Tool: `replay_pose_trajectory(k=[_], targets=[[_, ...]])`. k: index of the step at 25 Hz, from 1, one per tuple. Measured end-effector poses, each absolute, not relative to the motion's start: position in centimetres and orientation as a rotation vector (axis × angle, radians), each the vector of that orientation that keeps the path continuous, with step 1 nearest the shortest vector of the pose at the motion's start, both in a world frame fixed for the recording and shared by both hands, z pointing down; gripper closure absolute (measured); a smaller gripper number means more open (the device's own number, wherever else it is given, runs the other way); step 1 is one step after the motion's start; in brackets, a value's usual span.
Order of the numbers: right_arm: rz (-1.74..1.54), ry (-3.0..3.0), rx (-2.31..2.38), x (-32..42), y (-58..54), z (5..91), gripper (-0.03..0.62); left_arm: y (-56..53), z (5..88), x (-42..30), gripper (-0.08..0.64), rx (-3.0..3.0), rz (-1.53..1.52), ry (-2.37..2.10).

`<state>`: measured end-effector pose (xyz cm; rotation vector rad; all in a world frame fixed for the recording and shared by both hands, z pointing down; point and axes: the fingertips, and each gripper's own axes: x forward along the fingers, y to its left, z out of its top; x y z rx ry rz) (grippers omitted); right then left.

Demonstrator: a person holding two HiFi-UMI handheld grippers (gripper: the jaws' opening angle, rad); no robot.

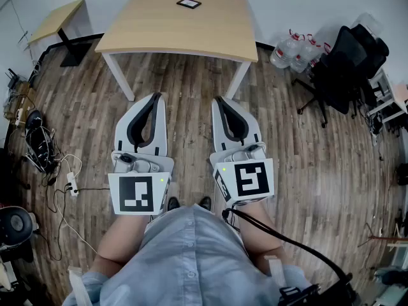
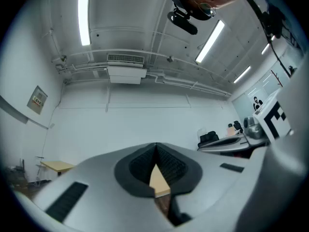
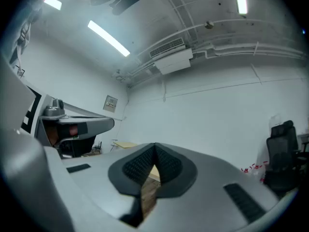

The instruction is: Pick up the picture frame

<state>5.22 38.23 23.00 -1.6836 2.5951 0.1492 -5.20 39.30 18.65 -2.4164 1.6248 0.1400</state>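
A small black picture frame (image 1: 189, 3) lies flat on the light wooden table (image 1: 159, 30) at the far side of the room. My left gripper (image 1: 155, 97) and right gripper (image 1: 220, 99) hang side by side over the wood floor, well short of the table, both shut with nothing between the jaws. In the left gripper view the left gripper (image 2: 155, 147) has its tips touching, and a sliver of the table (image 2: 159, 181) shows behind them. The right gripper (image 3: 154, 148) in its own view is likewise closed at the tips.
A second small table (image 1: 57, 19) stands at the back left. Water bottles (image 1: 290, 48) and a black office chair (image 1: 344, 62) stand to the right of the main table. Cables and a power strip (image 1: 70, 183) lie on the floor at left.
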Motion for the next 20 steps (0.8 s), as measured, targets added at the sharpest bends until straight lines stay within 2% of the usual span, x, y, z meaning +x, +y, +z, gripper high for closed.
replay_pose_trajectory(k=[20], targets=[[0.098, 2.649, -1.568, 9.1, 37.0, 23.9, 0.591, 39.0, 20.4, -1.7, 0.559, -2.381, 0.055, 1.716]])
